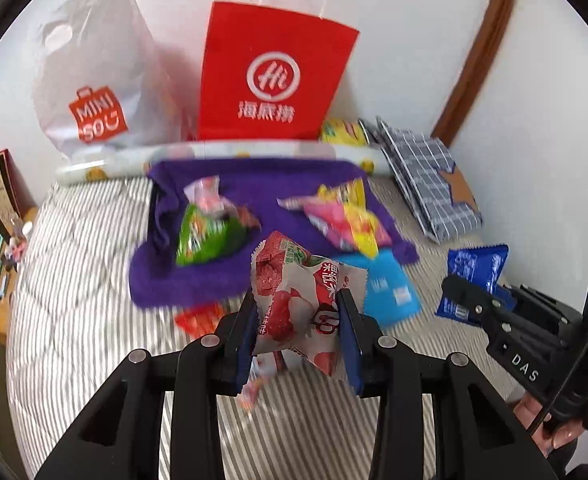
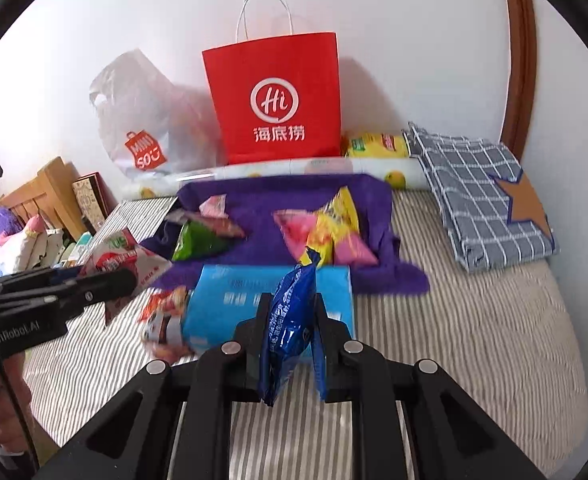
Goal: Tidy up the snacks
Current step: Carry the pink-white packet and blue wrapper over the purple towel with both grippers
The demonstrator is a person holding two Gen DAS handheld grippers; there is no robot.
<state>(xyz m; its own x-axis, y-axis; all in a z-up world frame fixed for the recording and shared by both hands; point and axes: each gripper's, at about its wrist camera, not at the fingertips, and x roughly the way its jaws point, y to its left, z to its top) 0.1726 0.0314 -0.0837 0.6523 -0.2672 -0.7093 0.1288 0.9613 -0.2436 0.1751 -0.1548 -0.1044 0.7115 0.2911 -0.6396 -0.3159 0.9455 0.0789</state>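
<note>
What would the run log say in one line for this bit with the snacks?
left gripper: shut on red-white packet | right gripper: shut on blue packet | both held above bed | red bag: upright behind

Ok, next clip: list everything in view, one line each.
red paper bag: 1, red, upright at wall
plastic bag: 1, white, beside red bag
towel: 1, purple, on striped bed
snack packets on towel: several, green, pink, yellow
tissue pack: 1, light blue, at towel's near edge
checked cloth: 1, grey, folded
strawberry packet: 1, red-white, in left gripper
blue packet: 1, in right gripper
</note>
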